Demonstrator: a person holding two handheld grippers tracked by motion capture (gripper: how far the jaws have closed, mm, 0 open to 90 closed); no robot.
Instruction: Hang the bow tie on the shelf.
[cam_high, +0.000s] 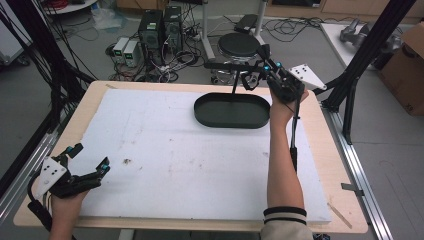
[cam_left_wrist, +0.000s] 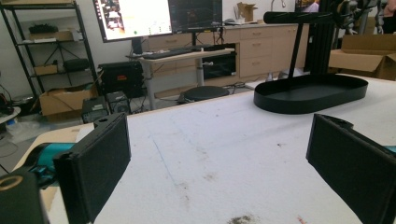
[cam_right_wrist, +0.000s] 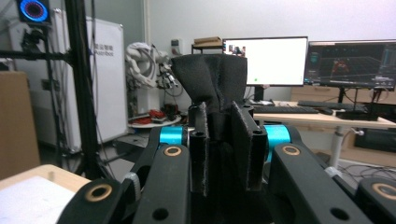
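left gripper (cam_high: 90, 161): near-left corner of the table, in my left hand (cam_high: 62, 200). Jaws spread wide, nothing between them. In the left gripper view (cam_left_wrist: 219, 158) I see bare white sheet between the two black pads (cam_left_wrist: 98, 158).
white sheet (cam_high: 165, 160): foam-looking board covering most of the wooden table (cam_high: 327, 130). A few dirt specks, one small dark smudge (cam_high: 126, 161) just right of my left gripper.
right forearm (cam_high: 282, 160): stretched up the right side of the sheet, striped cuff (cam_high: 285, 212) at the near edge.
black tray (cam_high: 231, 111): oval, shallow rim, sitting flat at the far-middle of the sheet. From the left gripper view it's far right (cam_left_wrist: 310, 93).
stand (cam_high: 233, 80): thin black post rising out of the tray, horizontal black bar (cam_high: 227, 65) on top, T-shaped. Same post and bar visible in the left gripper view (cam_left_wrist: 295, 46).
right gripper (cam_high: 267, 70): raised above the far-right of the table, at the right end of the bar, grey triangular plate (cam_high: 307, 75) on its right. In the right gripper view (cam_right_wrist: 219, 144) my jaws are pinched on a piece of black padded material (cam_right_wrist: 212, 88) that sticks up past the pads. Can't tell for sure whether that is the bar's end.
beyond table: floor with computer towers (cam_high: 160, 30), cables, round black stool (cam_high: 238, 45); cardboard box (cam_high: 407, 65) far right.
far room: monitors (cam_right_wrist: 266, 60) on a desk.
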